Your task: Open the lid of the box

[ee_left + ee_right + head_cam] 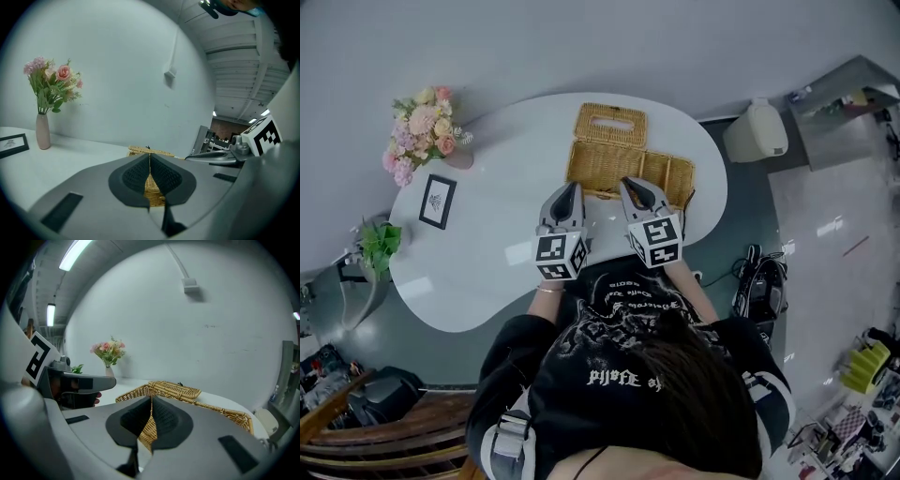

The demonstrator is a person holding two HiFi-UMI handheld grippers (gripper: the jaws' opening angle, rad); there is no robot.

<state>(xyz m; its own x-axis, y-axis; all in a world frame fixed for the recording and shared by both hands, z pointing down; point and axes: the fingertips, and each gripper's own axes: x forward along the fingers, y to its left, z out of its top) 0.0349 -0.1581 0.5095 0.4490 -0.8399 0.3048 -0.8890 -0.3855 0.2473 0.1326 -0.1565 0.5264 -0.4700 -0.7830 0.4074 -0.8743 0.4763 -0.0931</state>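
Looking down from your head, you see the white worktop with the wicker box standing at its far edge, toward the right end. A flat wicker panel with a slot handle, which looks like the lid, lies behind the box, right at the far edge. Both tools reach the near rim of the box. Your left tool is at the rim's left part, and your right tool is just beside it, about the middle. A vase of flowers stands at the far left corner and a small picture frame near the left edge. A green plant is just off that edge.

In the left gripper view, the left tool is clenched. Its pads come together at the tips, and a narrow strip of the box's wicker is pressed between them. The flowers and the frame stand well apart to the left on the worktop. The right tool shows at the right side.

In the right gripper view, the right tool is clenched too, and a thin band of the box's rim runs between its two pads. Beyond the tips, the wicker panel sits a little higher than the long rim, which runs off to the right. The left tool shows at the left, with the flowers behind it.
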